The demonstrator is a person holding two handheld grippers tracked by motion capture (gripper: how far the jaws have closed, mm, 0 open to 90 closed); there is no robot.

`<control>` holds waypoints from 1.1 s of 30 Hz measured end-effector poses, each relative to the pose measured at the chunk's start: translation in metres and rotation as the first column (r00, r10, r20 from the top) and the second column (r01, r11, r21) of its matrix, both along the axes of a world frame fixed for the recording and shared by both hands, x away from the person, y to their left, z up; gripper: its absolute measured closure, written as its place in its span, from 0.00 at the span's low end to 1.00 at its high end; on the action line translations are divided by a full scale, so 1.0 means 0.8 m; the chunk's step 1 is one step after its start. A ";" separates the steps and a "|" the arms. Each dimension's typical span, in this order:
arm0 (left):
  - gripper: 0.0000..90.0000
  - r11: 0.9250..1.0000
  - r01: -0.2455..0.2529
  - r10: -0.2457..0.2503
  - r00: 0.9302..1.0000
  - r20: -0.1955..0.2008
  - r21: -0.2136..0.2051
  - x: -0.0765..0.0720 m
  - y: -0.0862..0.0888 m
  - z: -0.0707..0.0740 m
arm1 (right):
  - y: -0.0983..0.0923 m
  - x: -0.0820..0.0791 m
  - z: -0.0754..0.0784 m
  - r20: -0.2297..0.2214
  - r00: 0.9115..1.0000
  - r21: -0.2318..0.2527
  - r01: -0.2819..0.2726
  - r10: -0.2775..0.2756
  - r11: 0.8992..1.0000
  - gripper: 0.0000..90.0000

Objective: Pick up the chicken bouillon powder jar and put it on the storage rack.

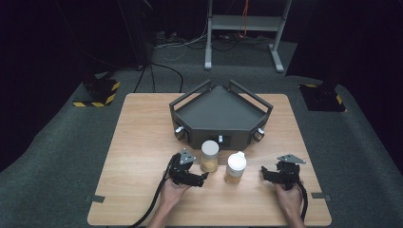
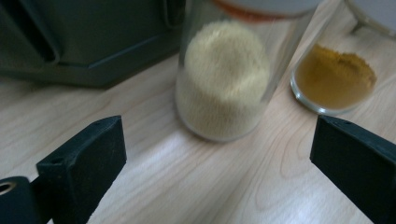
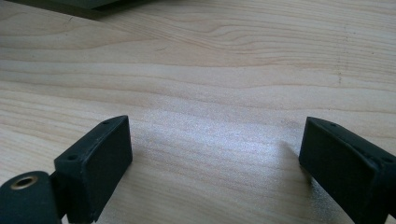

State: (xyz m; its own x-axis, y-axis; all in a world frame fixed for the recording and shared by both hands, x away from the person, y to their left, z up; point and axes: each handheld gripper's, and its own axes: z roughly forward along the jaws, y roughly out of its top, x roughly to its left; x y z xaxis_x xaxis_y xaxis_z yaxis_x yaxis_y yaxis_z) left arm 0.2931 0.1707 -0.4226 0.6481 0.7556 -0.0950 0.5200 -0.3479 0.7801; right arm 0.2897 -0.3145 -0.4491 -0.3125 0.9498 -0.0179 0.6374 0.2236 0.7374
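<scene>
Two clear spice jars stand on the wooden table in front of a dark tray. The left jar holds pale yellow grains. The right jar holds orange-brown powder and has a white cap. My left gripper is open just left of the jars, its jaws aimed at the pale-grain jar a short way ahead. My right gripper is open to the right of the capped jar, and bare wood lies between its jaws.
A dark grey angular tray with rails and side knobs sits at the table's middle back, right behind the jars. Grey carpet surrounds the table, with a metal stand and cables beyond it.
</scene>
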 end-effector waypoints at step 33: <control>0.16 0.999 -0.020 0.022 0.998 0.060 -0.039 0.021 -0.039 0.001 | 0.000 0.000 0.000 0.000 1.000 0.000 0.000 0.000 1.000 0.10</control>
